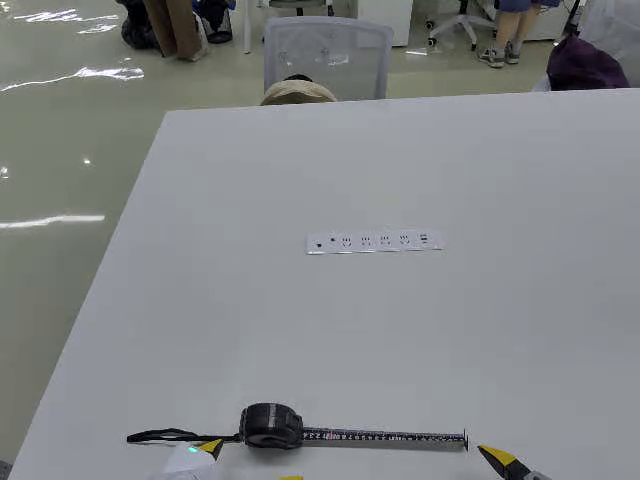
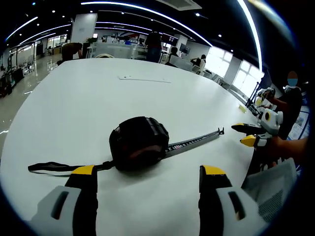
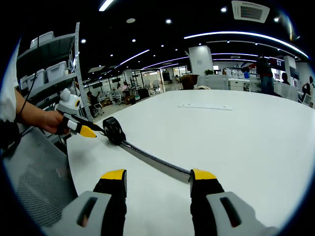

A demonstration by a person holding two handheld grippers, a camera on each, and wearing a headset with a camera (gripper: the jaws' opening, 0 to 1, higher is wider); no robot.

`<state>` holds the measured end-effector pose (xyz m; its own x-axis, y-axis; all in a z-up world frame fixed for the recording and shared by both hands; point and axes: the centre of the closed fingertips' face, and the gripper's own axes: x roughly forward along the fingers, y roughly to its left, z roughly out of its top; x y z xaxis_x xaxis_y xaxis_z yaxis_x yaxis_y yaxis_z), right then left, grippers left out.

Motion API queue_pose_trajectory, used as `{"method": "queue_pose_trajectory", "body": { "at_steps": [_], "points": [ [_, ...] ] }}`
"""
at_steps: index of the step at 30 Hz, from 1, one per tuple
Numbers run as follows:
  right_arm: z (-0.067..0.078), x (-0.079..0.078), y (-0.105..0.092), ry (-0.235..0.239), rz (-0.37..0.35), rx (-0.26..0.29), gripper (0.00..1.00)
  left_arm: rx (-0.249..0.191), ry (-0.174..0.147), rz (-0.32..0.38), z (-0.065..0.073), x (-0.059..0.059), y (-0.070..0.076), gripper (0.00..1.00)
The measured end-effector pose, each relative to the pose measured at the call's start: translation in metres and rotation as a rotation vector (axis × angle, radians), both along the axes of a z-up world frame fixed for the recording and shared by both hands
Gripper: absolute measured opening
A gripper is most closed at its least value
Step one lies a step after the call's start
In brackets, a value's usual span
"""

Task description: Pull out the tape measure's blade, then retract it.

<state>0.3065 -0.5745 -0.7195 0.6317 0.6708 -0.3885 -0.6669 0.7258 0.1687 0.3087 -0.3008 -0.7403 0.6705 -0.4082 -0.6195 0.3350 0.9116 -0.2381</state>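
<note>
The tape measure [image 1: 271, 425] is lying with its blade [image 1: 385, 436] pointing toward the right gripper [image 3: 158, 174]. That one and the left gripper [image 2: 148, 170] are both gaping, empty.

The tape measure [image 1: 271, 425] has a rounded black case and rests near the near edge of the white table [image 1: 350, 330]. Its blade [image 1: 385, 436] lies extended flat along the tabletop. A black strap [image 1: 165, 436] trails from the opposite side.

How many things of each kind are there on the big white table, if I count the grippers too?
Tape measure: 1
Power strip: 1
Grippers: 2 (left gripper, right gripper)
Total: 4
</note>
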Motion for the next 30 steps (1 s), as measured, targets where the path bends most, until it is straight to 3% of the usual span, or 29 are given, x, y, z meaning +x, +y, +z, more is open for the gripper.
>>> {"method": "queue_pose_trajectory", "body": {
  "at_steps": [19,30],
  "points": [
    [-0.001,0.010,-0.002,-0.003,0.009,-0.005,0.51,0.001,0.018,0.076,-0.008,0.011,0.002,0.85],
    [0.000,0.016,-0.002,-0.002,0.015,0.006,0.52,-0.025,0.027,0.119,-0.006,0.020,-0.001,0.85]
  ]
}}
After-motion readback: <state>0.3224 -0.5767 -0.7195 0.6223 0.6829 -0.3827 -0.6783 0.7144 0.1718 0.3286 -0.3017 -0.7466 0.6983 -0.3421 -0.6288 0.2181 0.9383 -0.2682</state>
